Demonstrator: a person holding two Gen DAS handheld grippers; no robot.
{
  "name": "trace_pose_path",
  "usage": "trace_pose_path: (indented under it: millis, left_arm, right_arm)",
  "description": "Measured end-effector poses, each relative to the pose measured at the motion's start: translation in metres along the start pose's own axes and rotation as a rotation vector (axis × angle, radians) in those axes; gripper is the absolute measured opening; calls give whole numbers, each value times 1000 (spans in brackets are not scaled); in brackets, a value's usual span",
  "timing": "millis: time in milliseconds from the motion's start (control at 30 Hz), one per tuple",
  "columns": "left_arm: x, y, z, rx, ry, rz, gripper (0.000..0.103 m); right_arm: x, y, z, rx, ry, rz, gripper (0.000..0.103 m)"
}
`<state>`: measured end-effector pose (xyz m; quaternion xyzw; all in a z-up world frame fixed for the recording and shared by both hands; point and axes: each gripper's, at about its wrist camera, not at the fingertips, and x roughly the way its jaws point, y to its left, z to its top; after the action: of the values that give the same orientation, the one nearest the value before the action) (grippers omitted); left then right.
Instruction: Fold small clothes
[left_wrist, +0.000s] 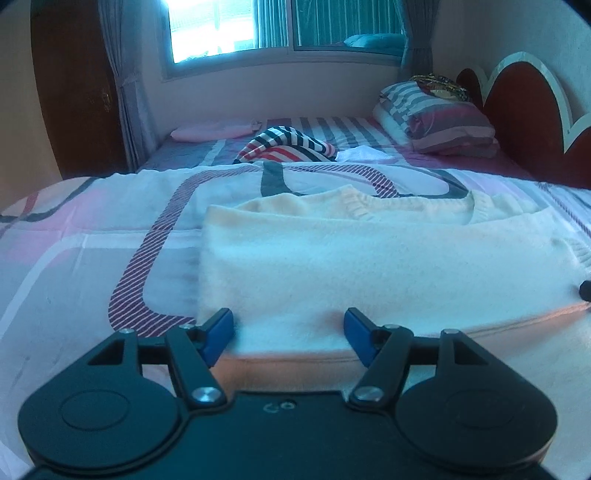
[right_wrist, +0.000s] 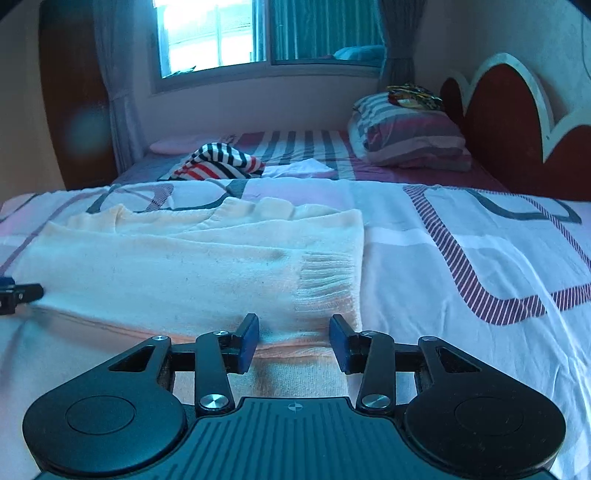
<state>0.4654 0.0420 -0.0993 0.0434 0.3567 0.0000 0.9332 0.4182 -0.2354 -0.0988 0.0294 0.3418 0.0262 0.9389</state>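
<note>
Grippers left (left_wrist: 289, 338) and right (right_wrist: 294, 341) sit low and level at the folded cream sweater's (left_wrist: 332, 266) near edge, both spread wide, gripping nothing.

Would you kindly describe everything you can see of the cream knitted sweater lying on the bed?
The cream sweater is a soft-looking knit with ribbed trim at the neckline and at one cuff. It lies flat on the patterned bedspread, already partly folded into a rough rectangle with a sleeve laid across the body. Its near edge shows stacked layers. The left gripper and right gripper are both open, each straddling that near edge; actual contact is unclear.
</note>
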Motion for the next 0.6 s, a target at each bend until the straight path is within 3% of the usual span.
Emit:
trace_pose_path:
  millis: [467, 600]
  left_arm:
    - [1, -4, 6, 17, 38, 18, 68]
    - [-25, -3, 2, 44, 48, 42, 66]
  right_arm:
    - [3, 0, 3, -38, 23, 8, 42]
    - [-19, 4, 10, -57, 24, 25, 42]
